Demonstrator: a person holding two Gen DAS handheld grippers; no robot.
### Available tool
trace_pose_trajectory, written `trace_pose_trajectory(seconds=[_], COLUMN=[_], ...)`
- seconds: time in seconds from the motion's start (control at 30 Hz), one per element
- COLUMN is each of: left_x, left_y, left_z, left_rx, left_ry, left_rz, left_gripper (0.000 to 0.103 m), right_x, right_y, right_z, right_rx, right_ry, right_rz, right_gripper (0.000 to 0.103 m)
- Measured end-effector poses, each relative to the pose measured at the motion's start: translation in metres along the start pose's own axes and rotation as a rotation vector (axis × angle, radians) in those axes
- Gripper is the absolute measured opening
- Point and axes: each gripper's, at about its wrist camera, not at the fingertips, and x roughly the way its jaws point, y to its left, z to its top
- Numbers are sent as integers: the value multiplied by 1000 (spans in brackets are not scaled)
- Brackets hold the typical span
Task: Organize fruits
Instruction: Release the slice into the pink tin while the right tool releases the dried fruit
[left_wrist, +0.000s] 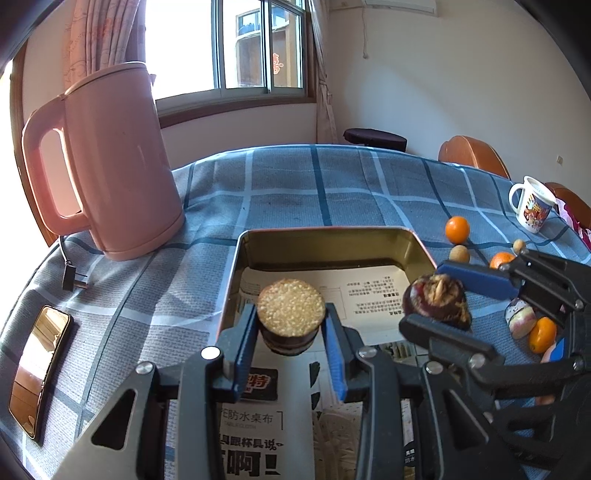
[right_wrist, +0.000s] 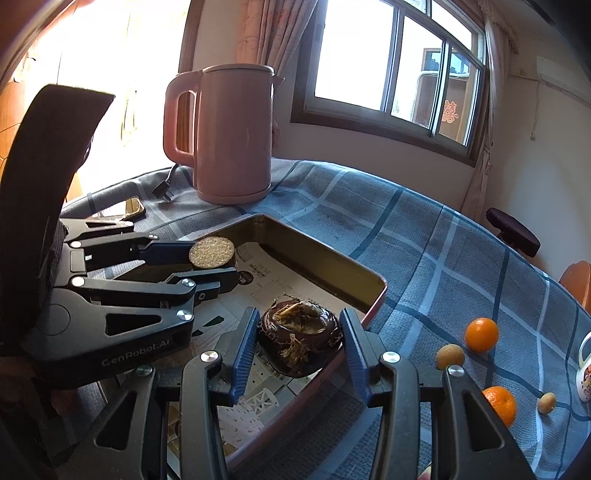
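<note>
Fruits mostly still outside tin (left_wrist: 417, 245): oranges (left_wrist: 457, 229), small tan fruits (left_wrist: 459, 254) lie on cloth right of it. Left gripper (left_wrist: 291, 332) closed on cut stalk piece (left_wrist: 291, 307) over tin's paper lining; right gripper (right_wrist: 298, 347) closed on dark corm (right_wrist: 299, 338) above tin's near-right rim. Judged early stage. Tin interior open; grippers close together, kettle (left_wrist: 110, 162) just behind tin's left corner.

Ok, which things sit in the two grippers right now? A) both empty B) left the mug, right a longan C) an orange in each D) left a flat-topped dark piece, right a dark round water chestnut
D: the left gripper clamps the flat-topped piece over the tin, and the right gripper brackets the water chestnut.
</note>
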Motion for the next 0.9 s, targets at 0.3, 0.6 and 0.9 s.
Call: trace_pose_trajectory(seconds=[0.3,0.6,0.9], left_x=[-7,-43,-64], left_y=[3,-11,-67], left_z=[-1,-5,-8], left_rx=[-14,-28,46], left_ry=[-32,-175,-231], left_rz=[25,-12,-124], left_gripper=[52,87,89], right_x=[-1,-47,-125], right_y=[1,-19,-81], right_z=[0,-9,-54], right_rx=[-1,60,197], right_ry=[-4,-79,-156], right_rz=[-21,-77,-312], right_gripper=[55,71,73])
